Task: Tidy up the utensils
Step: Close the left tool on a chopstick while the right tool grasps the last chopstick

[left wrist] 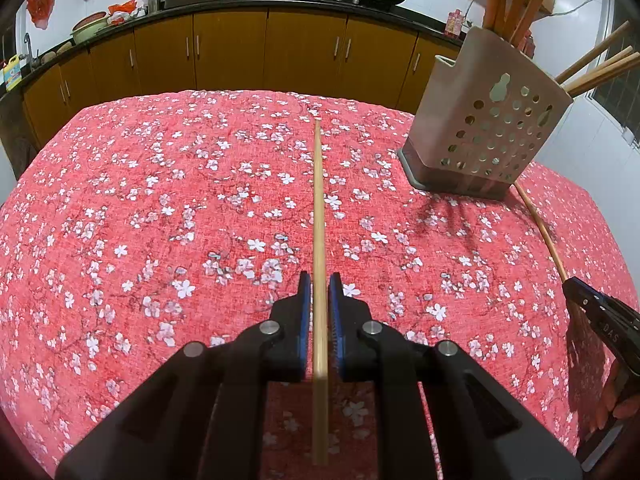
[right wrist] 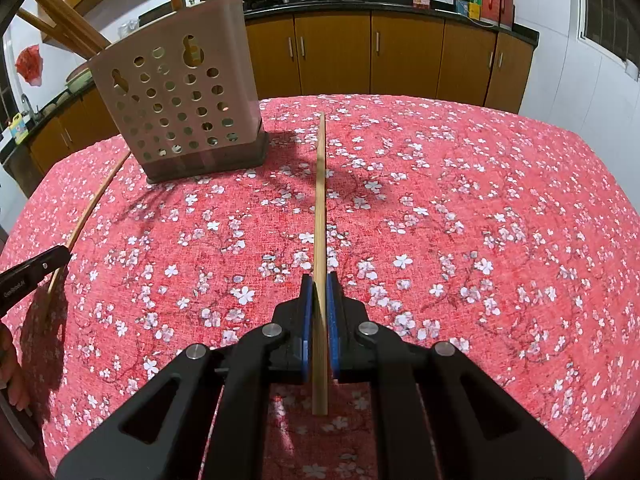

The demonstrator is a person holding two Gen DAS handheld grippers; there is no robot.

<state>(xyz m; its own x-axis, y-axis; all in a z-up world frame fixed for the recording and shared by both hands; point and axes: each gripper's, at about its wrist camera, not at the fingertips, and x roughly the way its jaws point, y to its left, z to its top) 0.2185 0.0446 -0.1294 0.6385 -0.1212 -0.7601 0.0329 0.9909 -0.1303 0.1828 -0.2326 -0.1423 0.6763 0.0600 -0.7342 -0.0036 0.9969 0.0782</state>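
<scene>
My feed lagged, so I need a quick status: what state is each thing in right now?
Left tool: shut on a chopstick.
Right tool: shut on a second chopstick.
Holder: upright on the tablecloth, utensils already standing in it.

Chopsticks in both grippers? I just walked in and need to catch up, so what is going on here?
A person is tidying utensils with two hand-held grippers. The left gripper has its jaws shut on one chopstick, and the right gripper is shut on another chopstick. Both sticks point out over the floral tablecloth. The perforated utensil holder, already holding several utensils, stands between them.
</scene>
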